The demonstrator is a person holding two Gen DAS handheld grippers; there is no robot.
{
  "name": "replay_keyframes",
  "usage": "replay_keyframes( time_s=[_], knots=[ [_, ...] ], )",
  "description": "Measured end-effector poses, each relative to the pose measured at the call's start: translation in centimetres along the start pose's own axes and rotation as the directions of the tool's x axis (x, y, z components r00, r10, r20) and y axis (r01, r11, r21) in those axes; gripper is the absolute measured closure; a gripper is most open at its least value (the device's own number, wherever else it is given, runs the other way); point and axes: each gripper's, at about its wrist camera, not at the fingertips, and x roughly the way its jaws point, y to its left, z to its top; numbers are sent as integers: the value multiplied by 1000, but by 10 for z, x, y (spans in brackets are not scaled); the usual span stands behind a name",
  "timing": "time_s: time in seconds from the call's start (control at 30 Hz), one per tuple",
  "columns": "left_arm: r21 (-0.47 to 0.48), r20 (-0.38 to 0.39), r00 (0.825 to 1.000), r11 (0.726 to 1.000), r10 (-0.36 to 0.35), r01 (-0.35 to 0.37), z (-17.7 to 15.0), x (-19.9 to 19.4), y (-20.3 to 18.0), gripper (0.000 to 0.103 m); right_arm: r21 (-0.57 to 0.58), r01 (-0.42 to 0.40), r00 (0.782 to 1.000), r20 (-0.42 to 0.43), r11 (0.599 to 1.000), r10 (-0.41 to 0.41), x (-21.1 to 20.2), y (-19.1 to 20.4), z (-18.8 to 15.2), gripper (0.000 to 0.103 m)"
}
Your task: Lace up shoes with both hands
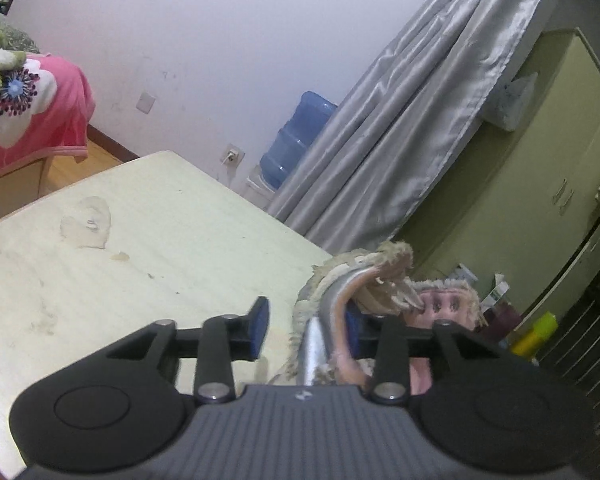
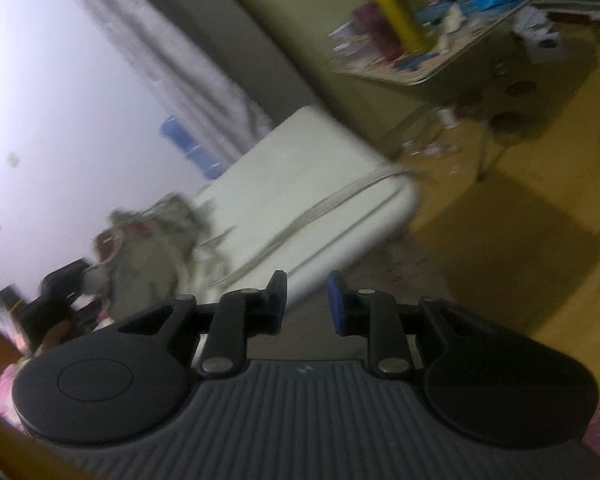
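A pink shoe [image 1: 448,304] with a frayed beige fringe lies at the pale table's [image 1: 160,220] right edge. My left gripper [image 1: 306,320] is open around the shoe's near rim. A silver and pink band of the shoe runs between the jaws. The left blue pad [image 1: 260,328] stands apart from the shoe, and the right pad is mostly hidden behind it. In the blurred right wrist view the shoe [image 2: 152,240] sits at the left with the left gripper [image 2: 56,296] against it. A pale lace [image 2: 320,208] trails from the shoe across the table [image 2: 320,148]. My right gripper [image 2: 306,304] is open off the table's near edge, with nothing between its fingers.
A blue water jug [image 1: 296,140] and a grey curtain [image 1: 400,120] stand behind the table. A bed with a pink cover [image 1: 40,112] is at the left. A cluttered side table with a yellow flask [image 2: 396,8] stands on the wooden floor [image 2: 520,220].
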Motion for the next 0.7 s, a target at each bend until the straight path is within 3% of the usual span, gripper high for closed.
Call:
replay_keyframes(
  time_s=[0.1, 0.23, 0.33, 0.4, 0.47, 0.53, 0.6, 0.7],
  knots=[
    [-24, -19, 999, 999, -50, 49, 3, -9, 9, 52, 45, 57, 998, 21, 997, -58, 9, -17, 12, 76],
    [11, 24, 996, 996, -91, 90, 4, -34, 8, 52, 178, 57, 997, 43, 982, -65, 23, -43, 28, 73],
    [120, 54, 989, 984, -140, 133, 3, -61, -5, 53, 263, 58, 996, 55, 963, -75, 36, -60, 40, 69],
    [241, 25, 979, 952, -203, 191, -3, -77, -23, 48, 287, 66, 996, 40, 956, -80, 48, -67, 48, 64],
    [354, -86, 965, 898, -248, 262, -15, -79, -46, 42, 328, 70, 996, 35, 942, -87, 56, -77, 52, 61],
    [402, -191, 941, 852, -281, 336, -35, -70, -63, 42, 358, 72, 995, 32, 931, -89, 64, -84, 55, 61],
    [423, -266, 923, 827, -277, 370, -53, -56, -77, 48, 384, 43, 996, 56, 922, -70, 71, -89, 55, 61],
    [495, -288, 916, 775, -280, 393, -76, -51, -100, 49, 423, -2, 997, 73, 906, -31, 82, -93, 55, 61]
  ],
)
